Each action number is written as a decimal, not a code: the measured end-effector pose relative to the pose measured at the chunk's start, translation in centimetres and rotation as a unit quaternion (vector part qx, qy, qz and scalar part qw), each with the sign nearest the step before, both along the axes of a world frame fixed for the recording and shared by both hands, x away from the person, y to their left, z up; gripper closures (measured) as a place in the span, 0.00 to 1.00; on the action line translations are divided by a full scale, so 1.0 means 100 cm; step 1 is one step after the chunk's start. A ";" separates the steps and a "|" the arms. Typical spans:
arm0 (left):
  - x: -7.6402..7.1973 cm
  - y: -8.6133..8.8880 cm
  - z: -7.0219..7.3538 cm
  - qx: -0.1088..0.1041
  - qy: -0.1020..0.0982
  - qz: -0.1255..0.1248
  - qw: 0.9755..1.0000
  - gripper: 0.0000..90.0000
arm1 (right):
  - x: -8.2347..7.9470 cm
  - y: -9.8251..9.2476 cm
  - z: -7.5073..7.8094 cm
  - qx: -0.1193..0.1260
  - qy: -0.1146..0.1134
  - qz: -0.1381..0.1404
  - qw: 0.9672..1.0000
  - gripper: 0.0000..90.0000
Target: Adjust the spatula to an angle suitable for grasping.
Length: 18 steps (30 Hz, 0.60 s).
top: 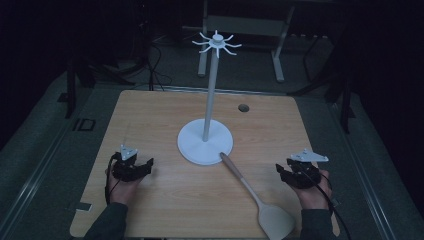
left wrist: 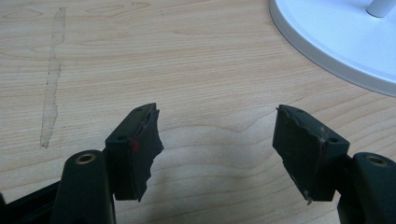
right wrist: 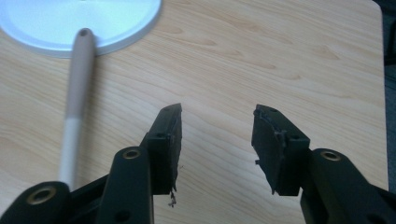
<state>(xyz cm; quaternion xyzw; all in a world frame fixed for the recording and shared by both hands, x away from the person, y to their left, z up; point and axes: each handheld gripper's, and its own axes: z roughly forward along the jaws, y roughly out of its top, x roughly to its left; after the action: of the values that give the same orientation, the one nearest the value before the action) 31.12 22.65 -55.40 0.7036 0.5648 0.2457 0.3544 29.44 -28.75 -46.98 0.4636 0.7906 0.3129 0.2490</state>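
A wooden table (top: 150,120) with rounded corners is seen from above, with a dark floor around it. A small round hole (top: 243,107) is set in the table near its far edge, right of centre. A white stand (top: 205,142) is placed at the middle of the table: a round flat base, an upright pole and a ring of curved hooks at the top. A spatula (top: 256,197) with a pale handle and a broad flat blade is laid on the table right of centre; the blade lies at the near edge, and the handle tip rests on the rim of the stand's base. The left tongs (top: 147,165) are held near the near left part of the table, well apart from the spatula; their jaws are spread wide with only bare wood between them. The right tongs (top: 281,172) are held just right of the spatula handle; their jaws stand parted, narrower than the left pair, and nothing is gripped.
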 end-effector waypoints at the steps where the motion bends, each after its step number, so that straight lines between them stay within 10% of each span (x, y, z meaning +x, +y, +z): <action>1: 0.000 0.000 0.000 0.000 0.000 0.000 1.000 0.35 | 0.001 0.002 0.002 0.000 0.003 0.003 1.000 0.59; 18: 0.000 0.001 0.000 -0.003 -0.001 0.000 1.000 0.35 | 0.018 0.053 0.008 -0.026 0.072 0.067 0.995 0.66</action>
<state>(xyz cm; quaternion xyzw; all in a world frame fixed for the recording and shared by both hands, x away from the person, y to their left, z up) 31.11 22.72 -55.43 0.7023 0.5654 0.2448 0.3565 31.24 -23.43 -46.21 0.4244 0.8435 0.2740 0.1824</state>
